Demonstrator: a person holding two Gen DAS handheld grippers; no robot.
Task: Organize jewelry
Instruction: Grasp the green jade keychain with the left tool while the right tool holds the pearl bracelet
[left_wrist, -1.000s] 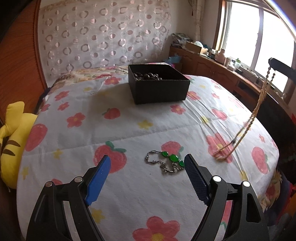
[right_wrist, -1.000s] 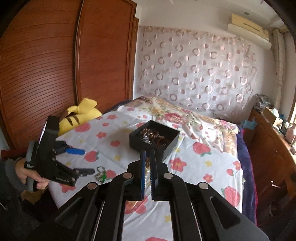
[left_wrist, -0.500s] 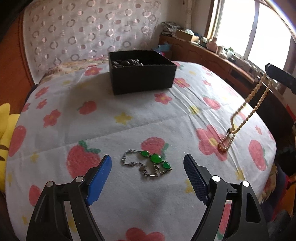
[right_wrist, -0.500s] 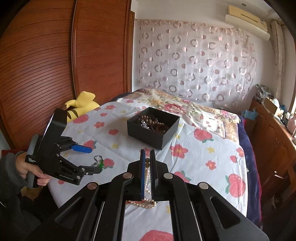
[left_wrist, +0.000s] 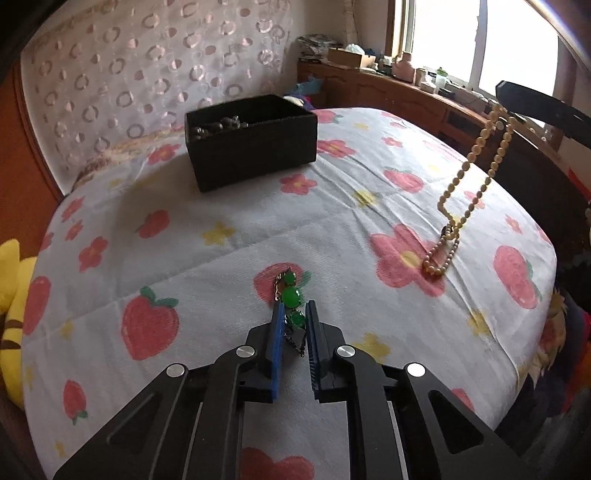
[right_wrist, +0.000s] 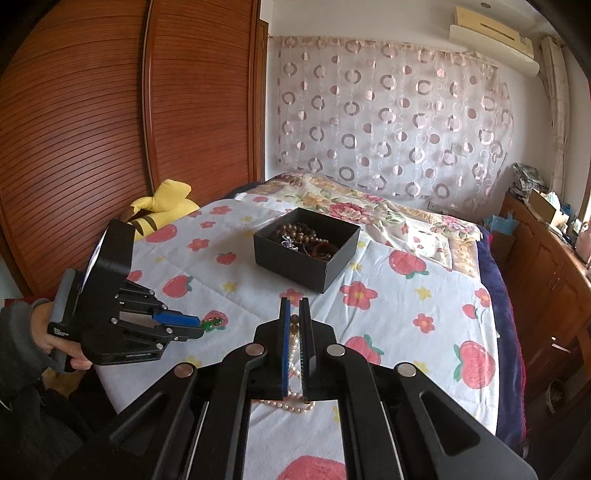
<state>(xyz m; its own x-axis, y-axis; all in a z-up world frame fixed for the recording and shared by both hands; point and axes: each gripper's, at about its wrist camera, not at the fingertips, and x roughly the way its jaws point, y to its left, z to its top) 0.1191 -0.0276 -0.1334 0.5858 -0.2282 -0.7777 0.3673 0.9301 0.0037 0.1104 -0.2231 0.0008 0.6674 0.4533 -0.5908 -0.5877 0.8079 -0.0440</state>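
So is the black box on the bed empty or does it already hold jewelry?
Not empty. The black box has no lid on and holds a pile of brown bead strands, seen in both wrist views.

No text can be read. Small white print is seen on the side of the left gripper (right_wrist: 201, 329) and on its handle, too small to be made out.
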